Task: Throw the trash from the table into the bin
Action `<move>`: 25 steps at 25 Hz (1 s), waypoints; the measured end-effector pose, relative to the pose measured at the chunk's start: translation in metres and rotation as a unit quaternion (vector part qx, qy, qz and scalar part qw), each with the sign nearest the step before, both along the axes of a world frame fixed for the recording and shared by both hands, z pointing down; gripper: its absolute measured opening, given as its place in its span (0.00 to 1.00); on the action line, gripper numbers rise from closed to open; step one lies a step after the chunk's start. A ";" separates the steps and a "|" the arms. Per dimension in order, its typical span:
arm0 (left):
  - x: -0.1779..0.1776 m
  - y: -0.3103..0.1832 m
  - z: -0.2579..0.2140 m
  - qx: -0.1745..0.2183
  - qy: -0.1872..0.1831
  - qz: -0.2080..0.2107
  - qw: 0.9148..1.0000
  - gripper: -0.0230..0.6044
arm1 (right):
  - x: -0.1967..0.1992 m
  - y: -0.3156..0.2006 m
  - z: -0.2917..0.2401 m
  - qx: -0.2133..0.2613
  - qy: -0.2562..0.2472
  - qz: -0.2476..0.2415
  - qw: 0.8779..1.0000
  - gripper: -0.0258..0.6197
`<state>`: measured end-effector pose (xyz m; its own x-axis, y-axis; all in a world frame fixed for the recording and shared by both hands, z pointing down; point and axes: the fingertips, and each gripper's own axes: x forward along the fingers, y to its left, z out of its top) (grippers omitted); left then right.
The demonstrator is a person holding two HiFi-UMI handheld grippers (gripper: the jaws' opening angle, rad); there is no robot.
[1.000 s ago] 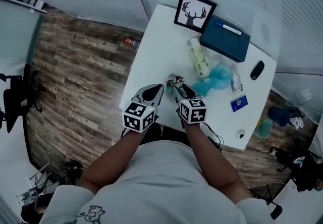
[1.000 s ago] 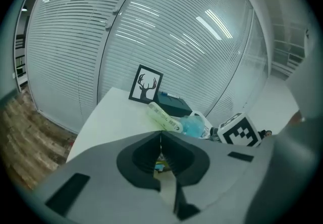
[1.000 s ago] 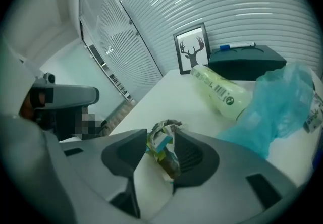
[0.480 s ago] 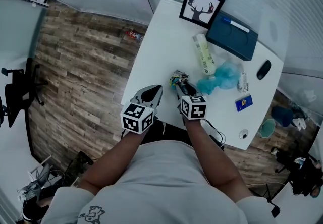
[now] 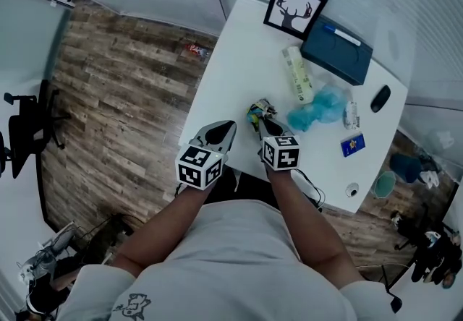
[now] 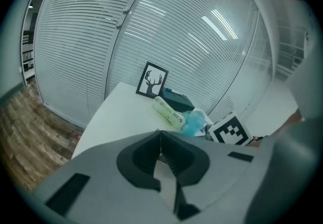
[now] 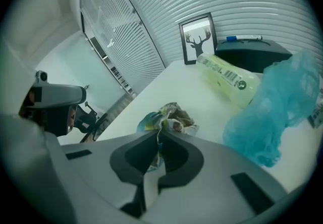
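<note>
No word or number can be read anywhere. On the label of the pale bottle (image 7: pixel 227 80), at one o'clock from the crumpled wrapper (image 7: pixel 169 116), a barcode and a small round green mark are seen; the fine print is blurred. The wrapper's colourful print cannot be deciphered. A stag's head silhouette is shown in the black frame (image 5: pixel 294 10), farther off and nearer twelve o'clock. Black-and-white square markers are carried on the cubes of the left gripper (image 5: pixel 219 130) and the right gripper (image 5: pixel 265 123). A pale mark, too small to read, is borne by the blue card (image 5: pixel 353 145) at four o'clock.
</note>
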<state>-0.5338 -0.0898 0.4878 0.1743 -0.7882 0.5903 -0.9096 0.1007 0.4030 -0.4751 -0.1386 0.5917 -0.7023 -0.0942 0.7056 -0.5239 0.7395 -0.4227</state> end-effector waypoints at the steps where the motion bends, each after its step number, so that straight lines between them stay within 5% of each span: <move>1: -0.001 0.001 -0.003 0.003 -0.001 0.001 1.000 0.05 | 0.000 0.001 -0.004 0.003 -0.002 0.002 1.000 0.06; 14: -0.006 0.011 -0.066 0.070 -0.026 0.030 0.997 0.05 | 0.001 0.016 -0.098 0.092 -0.041 0.044 0.994 0.06; 25: -0.002 0.011 -0.136 0.140 -0.055 0.066 0.986 0.05 | 0.006 0.023 -0.195 0.195 -0.082 0.096 0.973 0.06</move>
<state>-0.5356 -0.0789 0.3522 0.2330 -0.8977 0.3741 -0.9473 -0.1225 0.2961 -0.4689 -0.1160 0.3968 -0.7448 -0.4732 0.4706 -0.6181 0.7549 -0.2192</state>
